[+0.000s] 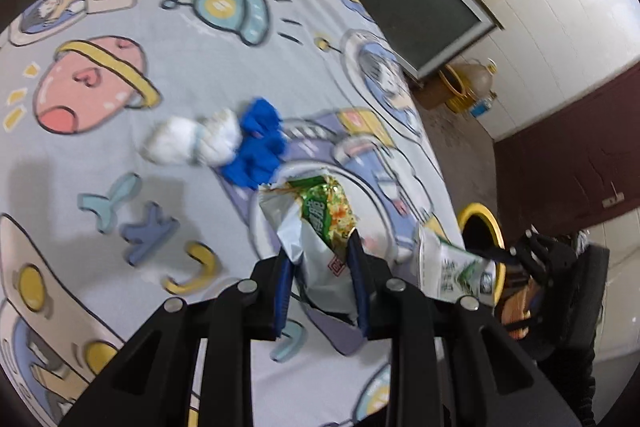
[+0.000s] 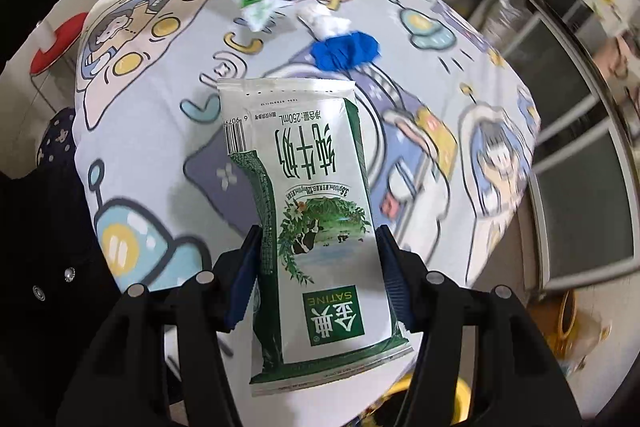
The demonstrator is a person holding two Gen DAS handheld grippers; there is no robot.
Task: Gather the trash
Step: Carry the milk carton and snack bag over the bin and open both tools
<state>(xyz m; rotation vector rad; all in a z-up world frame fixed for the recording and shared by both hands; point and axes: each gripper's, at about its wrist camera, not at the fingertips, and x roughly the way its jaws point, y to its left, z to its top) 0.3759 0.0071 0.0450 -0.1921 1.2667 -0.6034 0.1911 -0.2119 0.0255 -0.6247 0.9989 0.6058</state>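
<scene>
My left gripper is shut on a crumpled green and silver snack wrapper, held above the table. My right gripper is shut on a flattened green and white milk carton; the carton also shows in the left wrist view, held near a yellow-rimmed trash bin beside the table. A crumpled white tissue and a blue glove lie together on the table; they also show in the right wrist view, the tissue and the glove. The left gripper with its wrapper shows in the right wrist view.
The round table wears a cartoon-print cloth. Glass-door cabinets stand behind it. A yellow basket and a bottle sit on the floor by the wall. A red stool stands at the far side.
</scene>
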